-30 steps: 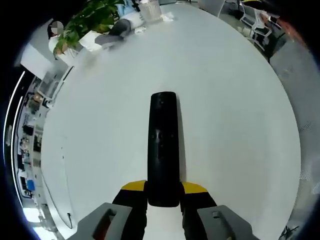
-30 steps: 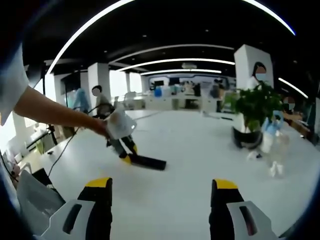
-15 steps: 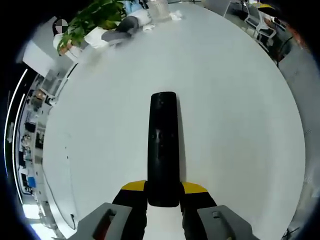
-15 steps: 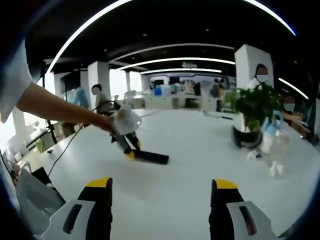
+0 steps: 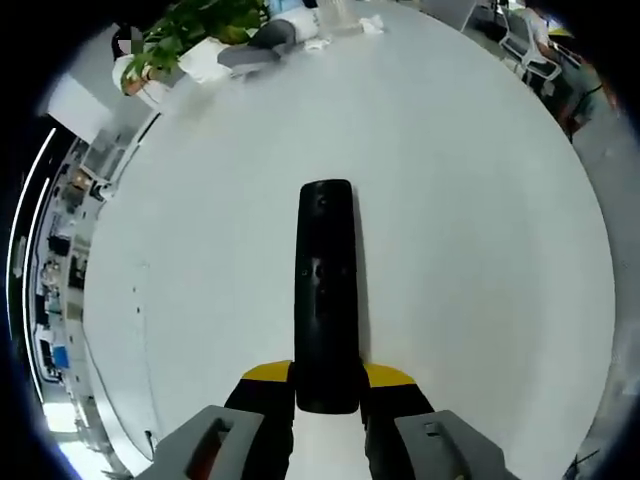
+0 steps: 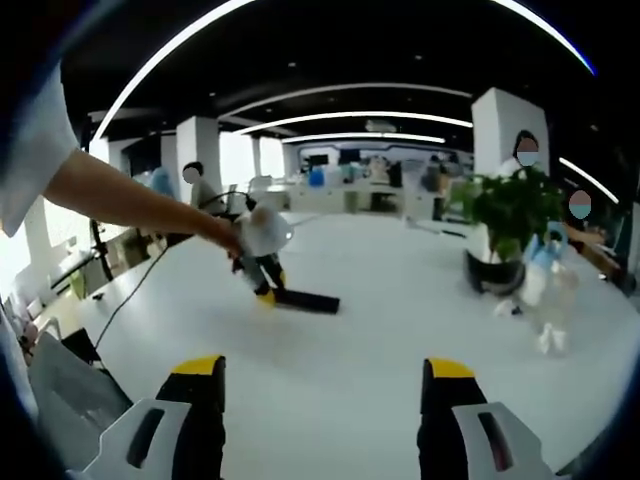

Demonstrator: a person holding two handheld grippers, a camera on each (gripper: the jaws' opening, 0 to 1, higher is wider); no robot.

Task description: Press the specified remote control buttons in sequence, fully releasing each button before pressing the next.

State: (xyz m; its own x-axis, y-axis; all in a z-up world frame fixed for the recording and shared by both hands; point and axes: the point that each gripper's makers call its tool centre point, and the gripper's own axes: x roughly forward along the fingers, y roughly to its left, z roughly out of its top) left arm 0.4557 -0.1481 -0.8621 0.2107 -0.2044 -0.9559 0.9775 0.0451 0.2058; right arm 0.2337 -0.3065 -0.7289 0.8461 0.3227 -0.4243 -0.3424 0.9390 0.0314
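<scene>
Far off at eleven o'clock, a plant (image 5: 190, 25) is sitting on the table (image 5: 480, 220); left gripper (image 5: 327, 385) is clamping the remote (image 5: 326, 290), right gripper (image 6: 318, 390) is gaping wide.

A broad white table (image 6: 380, 300) spreads across the near ground, its surface pale and glossy. On its far right stands a leafy green potted plant (image 6: 510, 215) in a dark pot, with a clear plastic bottle (image 6: 552, 300) nearby. Behind it rises a white square pillar (image 6: 497, 135); another white column (image 6: 197, 150) stands at the far left. The ceiling is black, crossed by long curved strips of white light (image 6: 360, 118). Far back, bright desks and screens line an open office.
</scene>
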